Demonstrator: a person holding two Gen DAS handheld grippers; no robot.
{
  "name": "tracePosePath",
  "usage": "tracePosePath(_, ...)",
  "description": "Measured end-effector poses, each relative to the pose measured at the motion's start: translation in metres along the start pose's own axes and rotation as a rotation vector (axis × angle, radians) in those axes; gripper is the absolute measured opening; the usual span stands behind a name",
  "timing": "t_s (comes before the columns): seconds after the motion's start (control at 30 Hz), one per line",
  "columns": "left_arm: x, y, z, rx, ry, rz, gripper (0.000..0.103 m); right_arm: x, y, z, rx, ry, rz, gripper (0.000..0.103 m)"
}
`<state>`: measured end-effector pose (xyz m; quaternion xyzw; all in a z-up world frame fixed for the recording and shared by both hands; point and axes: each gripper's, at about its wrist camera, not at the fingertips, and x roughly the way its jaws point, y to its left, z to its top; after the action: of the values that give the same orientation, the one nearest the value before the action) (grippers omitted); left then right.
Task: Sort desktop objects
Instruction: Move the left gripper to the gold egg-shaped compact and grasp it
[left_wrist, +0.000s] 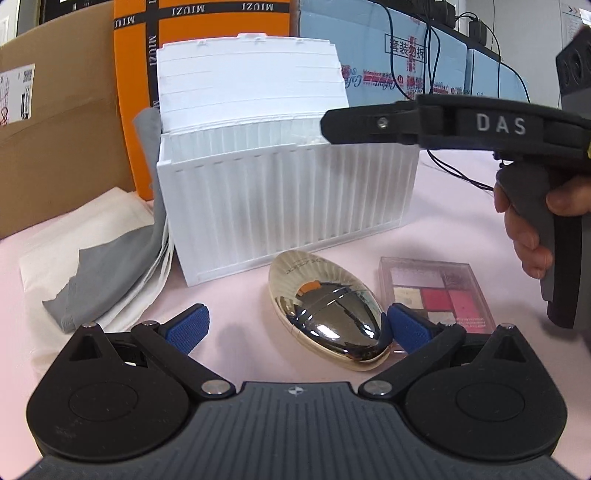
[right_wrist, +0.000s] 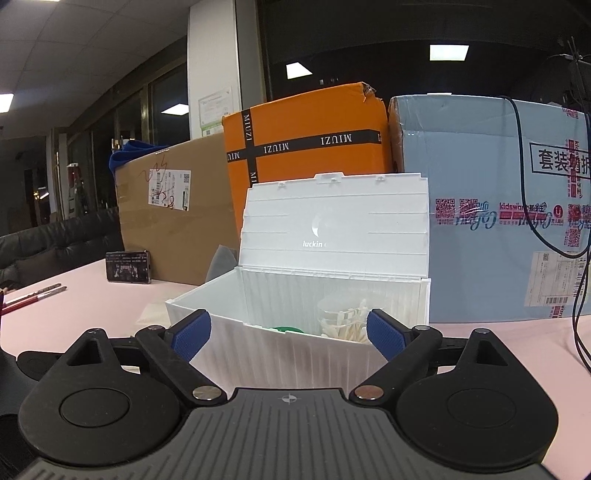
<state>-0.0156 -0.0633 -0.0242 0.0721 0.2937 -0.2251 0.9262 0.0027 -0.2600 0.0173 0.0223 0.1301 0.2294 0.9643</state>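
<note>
Left wrist view looks down over a pink counter (left_wrist: 240, 302) at a white ribbed storage box (left_wrist: 288, 192) with its lid tipped back. The left claw (left_wrist: 295, 326) stands wide apart, clamped on nothing; a shiny gold oval case (left_wrist: 327, 310) lies on the counter between its blue pads (left_wrist: 186, 326), close against the right-hand pad, though whether it touches that pad cannot be told. Just beside the case lies a clear eyeshadow palette (left_wrist: 436, 291) with pink and pale pans. To the left of the box sit a crumpled grey cloth (left_wrist: 110, 273) and white paper wrapping (left_wrist: 74, 236). A hand (left_wrist: 528, 229) grips the handle of the right claw (left_wrist: 340, 125), whose black finger reaches over the open box. Behind stand a brown carton (left_wrist: 62, 147), an orange carton (left_wrist: 207, 26) and a pale blue carton (left_wrist: 373, 48).

Right wrist view faces the same box (right_wrist: 295, 332) from low and near. The right claw (right_wrist: 290, 334) has its jaws spread wide, empty, one pad on each side of the box's near corner. Inside the box are cotton swabs (right_wrist: 351, 334), a clear round container (right_wrist: 338, 314) and something green (right_wrist: 284, 328). Far left on the counter (right_wrist: 92, 295), well apart from the box, a dark phone (right_wrist: 128, 266) leans against the brown carton (right_wrist: 173, 221), with pens (right_wrist: 33, 295) nearer the edge.
</note>
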Motion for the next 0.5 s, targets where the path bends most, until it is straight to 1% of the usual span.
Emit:
tracePosePath(0.1,-0.001,0.006,-0.002,-0.001,0.015,0.046,0.103,0.000,0.000,0.000,0.001,-0.004,-0.002,0.091)
tracePosePath(0.17,-0.001,0.011,-0.003,-0.016,0.016,0.062,0.100,-0.001,0.000,0.000,0.001,-0.008,-0.001,0.091)
tracePosePath(0.23,-0.002,0.012,-0.001,-0.014,-0.003,0.054,0.096,-0.001,0.000,0.000,0.000,-0.012,0.001,0.091)
tracePosePath(0.33,0.005,0.004,0.003,0.041,-0.019,0.030,0.093,-0.002,0.001,-0.001,-0.003,-0.014,0.000,0.091)
tracePosePath(0.43,0.017,-0.005,0.008,0.070,0.010,0.006,0.090,-0.003,0.002,-0.001,-0.002,-0.014,-0.003,0.091)
tracePosePath(0.47,0.020,-0.007,0.009,0.075,0.022,-0.006,0.084,-0.003,0.002,-0.001,-0.002,-0.014,-0.004,0.091)
tracePosePath(0.5,0.023,-0.008,0.009,0.076,0.030,-0.018,0.082,-0.003,0.003,-0.002,-0.001,-0.013,-0.004,0.091)
